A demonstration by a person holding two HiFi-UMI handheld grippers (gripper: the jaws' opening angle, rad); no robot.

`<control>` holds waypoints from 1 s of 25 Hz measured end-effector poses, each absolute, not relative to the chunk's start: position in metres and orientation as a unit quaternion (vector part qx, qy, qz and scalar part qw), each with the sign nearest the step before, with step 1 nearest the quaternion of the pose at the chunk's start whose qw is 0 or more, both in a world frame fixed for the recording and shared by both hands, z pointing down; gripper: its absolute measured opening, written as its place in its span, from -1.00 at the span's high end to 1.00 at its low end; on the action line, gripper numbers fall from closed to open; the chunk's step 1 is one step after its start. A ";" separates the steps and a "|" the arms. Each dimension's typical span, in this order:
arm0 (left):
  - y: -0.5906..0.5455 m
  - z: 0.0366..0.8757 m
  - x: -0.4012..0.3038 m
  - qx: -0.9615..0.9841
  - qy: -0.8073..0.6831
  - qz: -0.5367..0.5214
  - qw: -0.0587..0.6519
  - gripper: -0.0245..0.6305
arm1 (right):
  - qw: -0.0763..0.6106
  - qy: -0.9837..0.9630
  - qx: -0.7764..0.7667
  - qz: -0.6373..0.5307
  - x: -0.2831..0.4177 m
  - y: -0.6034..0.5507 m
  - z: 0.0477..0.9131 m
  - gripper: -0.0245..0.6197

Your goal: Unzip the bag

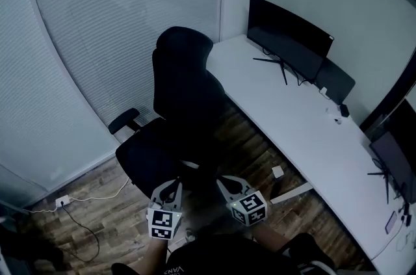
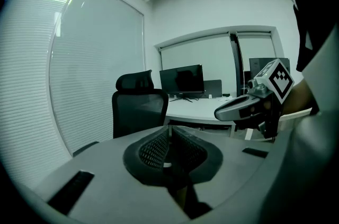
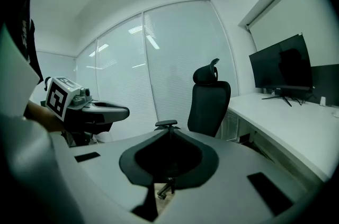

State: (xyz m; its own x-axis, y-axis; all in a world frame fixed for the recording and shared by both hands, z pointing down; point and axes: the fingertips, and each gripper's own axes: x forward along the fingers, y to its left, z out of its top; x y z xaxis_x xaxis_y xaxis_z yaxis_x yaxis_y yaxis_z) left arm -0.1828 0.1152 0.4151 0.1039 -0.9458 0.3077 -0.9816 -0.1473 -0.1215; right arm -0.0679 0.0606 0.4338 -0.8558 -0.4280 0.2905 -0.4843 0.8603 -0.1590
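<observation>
Office desk (image 1: 292, 121) and chair (image 1: 185, 98) ahead; left tongs (image 2: 168, 130), right tongs (image 3: 169, 130) closed.

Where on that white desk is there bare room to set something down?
The desk is bare along its front edge, beside the chair. Crowded along the wall: the far monitor, small items, and a second monitor at right.

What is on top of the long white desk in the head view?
On the desk: a curved monitor, a smaller dark screen, small items, another monitor. No bag shows. The monitors hide whatever lies behind them.
</observation>
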 end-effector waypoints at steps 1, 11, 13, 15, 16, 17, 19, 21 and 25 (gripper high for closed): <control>0.118 0.412 -0.178 0.737 -0.656 0.157 0.054 0.83 | 0.122 -0.958 0.233 0.111 -0.064 0.061 0.431 0.77; 0.155 0.392 -0.137 0.701 -0.699 0.134 0.051 0.86 | 0.116 -0.972 0.182 0.096 -0.036 0.080 0.412 0.78; 0.163 0.391 -0.127 0.696 -0.704 0.132 0.051 0.86 | 0.115 -0.973 0.173 0.096 -0.027 0.086 0.411 0.78; 0.170 0.390 -0.118 0.691 -0.709 0.130 0.054 0.86 | 0.113 -0.975 0.167 0.098 -0.019 0.091 0.411 0.78; 0.174 0.391 -0.114 0.688 -0.712 0.129 0.056 0.86 | 0.113 -0.975 0.165 0.100 -0.015 0.093 0.413 0.78; 0.179 0.392 -0.111 0.685 -0.715 0.129 0.058 0.86 | 0.113 -0.975 0.162 0.101 -0.011 0.096 0.414 0.78; 0.189 0.394 -0.105 0.678 -0.721 0.130 0.062 0.86 | 0.113 -0.976 0.156 0.104 -0.004 0.102 0.416 0.78; 0.196 0.396 -0.099 0.673 -0.726 0.130 0.064 0.86 | 0.114 -0.976 0.151 0.105 0.002 0.107 0.416 0.78; 0.204 0.397 -0.081 0.668 -0.731 0.124 0.066 0.86 | 0.118 -0.976 0.147 0.107 0.017 0.111 0.420 0.79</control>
State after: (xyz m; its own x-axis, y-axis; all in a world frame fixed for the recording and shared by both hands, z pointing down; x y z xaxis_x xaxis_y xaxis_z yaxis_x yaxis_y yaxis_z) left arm -0.0813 0.2043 0.3972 -0.0995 -0.9602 0.2611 -0.9926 0.0774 -0.0935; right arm 0.0172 0.1115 0.4201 -0.9286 -0.2620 0.2627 -0.3124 0.9340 -0.1731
